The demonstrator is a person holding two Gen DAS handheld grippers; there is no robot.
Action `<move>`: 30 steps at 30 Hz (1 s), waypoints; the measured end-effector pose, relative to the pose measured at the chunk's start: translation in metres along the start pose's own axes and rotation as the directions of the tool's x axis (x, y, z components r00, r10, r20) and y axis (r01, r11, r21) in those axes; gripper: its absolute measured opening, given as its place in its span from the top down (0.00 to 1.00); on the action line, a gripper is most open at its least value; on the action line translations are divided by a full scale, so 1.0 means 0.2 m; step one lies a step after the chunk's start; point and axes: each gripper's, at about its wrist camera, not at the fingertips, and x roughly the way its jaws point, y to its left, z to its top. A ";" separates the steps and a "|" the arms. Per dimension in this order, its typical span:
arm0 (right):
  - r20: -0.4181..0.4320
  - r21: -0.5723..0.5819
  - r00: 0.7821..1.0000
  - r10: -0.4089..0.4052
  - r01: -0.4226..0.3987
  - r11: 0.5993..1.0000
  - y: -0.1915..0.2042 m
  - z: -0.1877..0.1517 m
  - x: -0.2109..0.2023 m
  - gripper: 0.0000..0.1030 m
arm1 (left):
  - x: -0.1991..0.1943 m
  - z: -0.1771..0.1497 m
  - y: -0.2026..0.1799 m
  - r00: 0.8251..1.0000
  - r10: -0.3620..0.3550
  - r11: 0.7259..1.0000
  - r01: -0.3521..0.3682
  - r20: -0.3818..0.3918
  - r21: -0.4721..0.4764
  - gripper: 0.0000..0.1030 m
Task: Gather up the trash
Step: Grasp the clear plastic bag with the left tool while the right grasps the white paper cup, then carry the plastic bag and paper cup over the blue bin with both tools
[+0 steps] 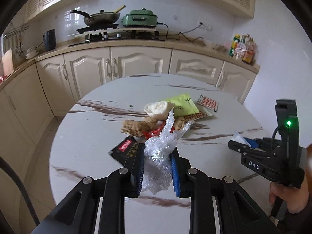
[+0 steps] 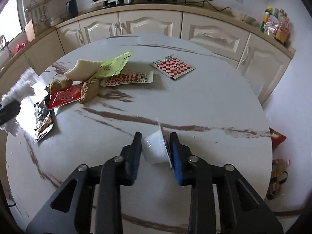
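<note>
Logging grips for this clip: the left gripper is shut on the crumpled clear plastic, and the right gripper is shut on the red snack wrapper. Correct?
Not quite. The right gripper is shut on a small white plastic cup, as the right wrist view shows; the red snack wrapper lies on the table. The left gripper is indeed shut on the crumpled clear plastic.

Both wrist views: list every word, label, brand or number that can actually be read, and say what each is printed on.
"DAS": white letters on the right gripper arm, seen from the left wrist view.
Yellow-green packet: dark print, too blurred to read.
Red checkered sachet: characters too small to read.
Long red-and-white sachet: print unreadable.
Red wrapper: white characters, blurred.
Black wrapper: red label, unreadable.
Bottles on the counter: labels too small.
</note>
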 end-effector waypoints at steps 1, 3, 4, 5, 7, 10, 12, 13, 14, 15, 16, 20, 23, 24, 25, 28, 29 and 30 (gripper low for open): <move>0.003 0.008 1.000 0.012 -0.012 1.000 -0.01 0.00 -0.01 0.75 | -0.03 -0.01 0.02 1.000 0.003 1.000 -0.003 0.006 -0.009 0.80; 0.021 0.020 0.999 0.040 -0.040 0.999 0.00 -0.02 -0.04 0.79 | -0.09 -0.06 0.05 1.000 0.006 1.000 -0.005 0.017 -0.022 0.80; 0.029 0.024 0.998 0.052 -0.053 0.998 0.00 -0.03 -0.06 0.79 | -0.12 -0.08 0.08 1.000 0.015 0.999 -0.015 0.021 -0.030 0.80; 0.034 0.025 0.997 0.067 -0.068 0.997 0.02 -0.04 -0.08 0.79 | -0.15 -0.10 0.11 0.999 0.022 0.999 -0.021 0.023 -0.040 0.80; 0.054 0.014 0.995 0.085 -0.085 0.996 0.05 -0.04 -0.12 0.79 | -0.21 -0.13 0.17 0.999 0.027 0.998 -0.025 0.031 -0.061 0.80; 0.083 -0.004 0.988 0.129 -0.129 0.992 0.14 -0.04 -0.19 0.79 | -0.30 -0.19 0.24 0.998 0.043 0.996 -0.040 0.039 -0.082 0.80; 0.098 -0.021 0.983 0.157 -0.155 0.988 0.21 -0.03 -0.24 0.79 | -0.37 -0.23 0.30 0.998 0.052 0.994 -0.047 0.046 -0.100 0.80; 0.113 -0.032 0.977 0.184 -0.181 0.983 0.26 -0.03 -0.28 0.79 | -0.42 -0.26 0.32 0.997 0.062 0.992 -0.056 0.051 -0.109 0.80; 0.124 -0.051 0.969 0.213 -0.208 0.977 0.33 -0.02 -0.31 0.79 | -0.46 -0.29 0.36 0.996 0.068 0.992 -0.062 0.050 -0.114 0.80; 0.130 -0.073 0.963 0.236 -0.229 0.971 0.39 -0.02 -0.33 0.79 | -0.48 -0.32 0.39 0.996 0.078 0.990 -0.071 0.048 -0.121 0.80; 0.140 -0.100 0.955 0.262 -0.250 0.963 0.48 -0.01 -0.36 0.79 | -0.52 -0.36 0.44 0.995 0.095 0.987 -0.089 0.042 -0.137 0.80; 0.147 -0.213 0.916 0.374 -0.340 0.916 0.84 0.00 -0.44 0.79 | -0.65 -0.49 0.65 0.989 0.147 0.970 -0.140 0.021 -0.199 0.80; 0.108 -0.300 0.885 0.452 -0.405 0.864 1.16 -0.02 -0.42 0.79 | -0.75 -0.58 0.83 0.980 0.198 0.947 -0.192 -0.003 -0.259 0.80; 0.084 -0.325 0.878 0.470 -0.422 0.846 1.28 -0.03 -0.40 0.79 | -0.77 -0.60 0.88 0.978 0.208 0.941 -0.203 -0.011 -0.272 0.80; 0.054 -0.352 0.871 0.489 -0.442 0.825 1.40 -0.05 -0.37 0.79 | -0.79 -0.64 0.94 0.975 0.223 0.932 -0.220 -0.025 -0.289 0.80; -0.011 -0.409 0.856 0.516 -0.475 0.779 1.68 -0.10 -0.30 0.79 | -0.83 -0.74 1.08 0.962 0.263 0.907 -0.271 -0.070 -0.323 0.80; -0.030 -0.425 0.854 0.519 -0.481 0.767 1.78 -0.12 -0.26 0.79 | -0.83 -0.78 1.12 0.958 0.270 0.900 -0.285 -0.092 -0.329 0.80; -0.055 -0.443 0.854 0.518 -0.486 0.753 1.88 -0.15 -0.22 0.79 | -0.82 -0.80 1.16 0.956 0.271 0.895 -0.293 -0.114 -0.336 0.80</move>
